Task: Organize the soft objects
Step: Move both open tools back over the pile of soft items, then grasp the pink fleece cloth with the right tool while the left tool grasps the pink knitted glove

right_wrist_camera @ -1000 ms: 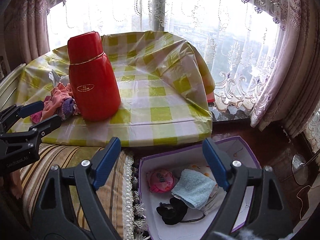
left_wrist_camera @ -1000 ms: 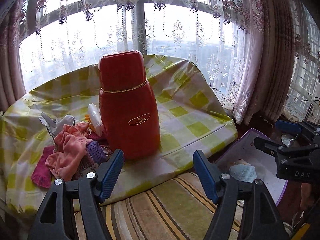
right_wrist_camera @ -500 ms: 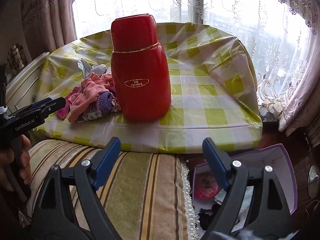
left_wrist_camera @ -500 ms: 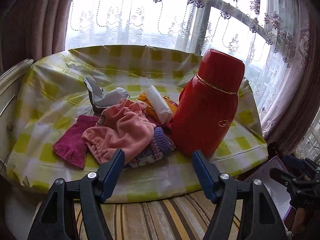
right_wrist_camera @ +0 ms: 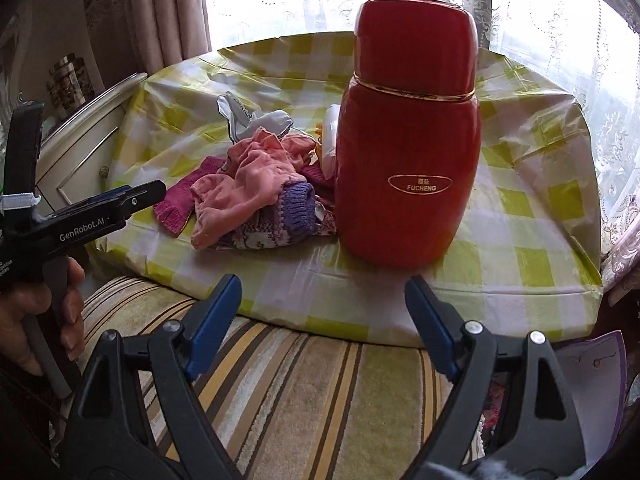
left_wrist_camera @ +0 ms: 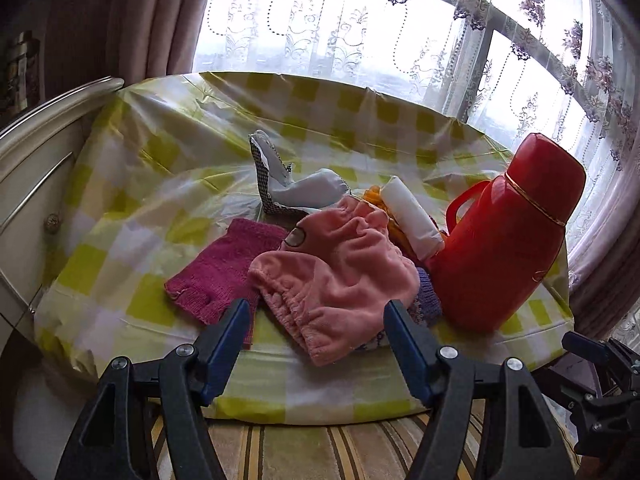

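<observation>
A pile of soft things lies on the yellow-checked table [left_wrist_camera: 132, 184]: a pink fleece piece [left_wrist_camera: 336, 276] on top, a magenta knit [left_wrist_camera: 224, 268], a purple knit [right_wrist_camera: 294, 208], a grey-white cloth [left_wrist_camera: 296, 192] and a white roll [left_wrist_camera: 410, 216]. My left gripper [left_wrist_camera: 316, 322] is open and empty, its jaws either side of the pink fleece's near edge, just short of it. My right gripper [right_wrist_camera: 324, 300] is open and empty over the table's near edge, in front of the red thermos [right_wrist_camera: 408, 152]. The pile also shows in the right wrist view [right_wrist_camera: 248, 184].
The red thermos [left_wrist_camera: 508, 240] stands right of the pile, touching it. A striped cushion [right_wrist_camera: 304, 392] lies below the table's edge. A purple-rimmed box [right_wrist_camera: 592, 364] sits low at the right. A white cabinet [left_wrist_camera: 36, 152] is at the left, curtains behind.
Both grippers have swung left from the box toward the table. My left gripper has closed in on the pink fleece; the right now faces the thermos.
</observation>
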Tool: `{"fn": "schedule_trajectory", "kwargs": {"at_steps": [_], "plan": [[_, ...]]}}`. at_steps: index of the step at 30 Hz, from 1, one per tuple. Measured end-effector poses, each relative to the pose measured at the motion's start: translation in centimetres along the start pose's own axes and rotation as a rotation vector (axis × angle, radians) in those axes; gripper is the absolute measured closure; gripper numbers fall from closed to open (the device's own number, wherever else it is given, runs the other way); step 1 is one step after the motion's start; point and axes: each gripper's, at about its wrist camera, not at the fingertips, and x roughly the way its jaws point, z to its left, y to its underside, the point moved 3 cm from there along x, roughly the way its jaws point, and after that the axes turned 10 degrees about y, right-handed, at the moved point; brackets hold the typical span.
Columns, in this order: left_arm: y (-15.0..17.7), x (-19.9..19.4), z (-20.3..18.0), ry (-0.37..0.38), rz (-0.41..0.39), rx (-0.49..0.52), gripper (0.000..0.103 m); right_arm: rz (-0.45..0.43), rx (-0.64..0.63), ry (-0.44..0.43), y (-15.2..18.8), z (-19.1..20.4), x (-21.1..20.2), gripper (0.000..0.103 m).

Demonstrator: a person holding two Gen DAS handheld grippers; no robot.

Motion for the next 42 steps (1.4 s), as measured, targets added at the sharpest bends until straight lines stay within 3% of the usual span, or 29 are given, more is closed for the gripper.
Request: {"fn": "schedule_trajectory", "kwargs": {"at_steps": [7,23,35,37,38,39,40,42], "plan": [[-0.3,0.2,2.7,-0.032,-0.007,-0.056,0.033,-0.012,-0.082,-0.049,-2.8,4.6,2.7,0.017],[-0.7,0.5,7.5,-0.072,-0.022,-0.165,0.033,0.044,-0.256,-0.032,-6.7,11.2,11.6,0.017],[-0.8,1.7,9.0,-0.063,-0.011,-0.206,0.033,0.062,-0.365,0.074,-7.1,13.9,15.7,0.017],[-0.9,2.0,9.2,-0.064,-0.007,-0.212,0.033,0.05,-0.371,0.084,-7.0,14.1,15.9,0.022],[-0.9,2.2,9.3,-0.064,-0.005,-0.213,0.033,0.042,-0.37,0.09,-7.0,14.2,16.0,0.032],[-1.0,2.4,9.4,-0.065,-0.002,-0.216,0.033,0.037,-0.367,0.099,-6.9,14.2,16.0,0.053],[-1.0,2.7,9.6,-0.066,0.003,-0.219,0.033,0.036,-0.367,0.114,-6.9,14.1,16.1,0.063],[-1.0,3.0,9.9,-0.066,0.008,-0.23,0.033,0.037,-0.345,0.094,-6.9,13.8,16.2,0.072]]}}
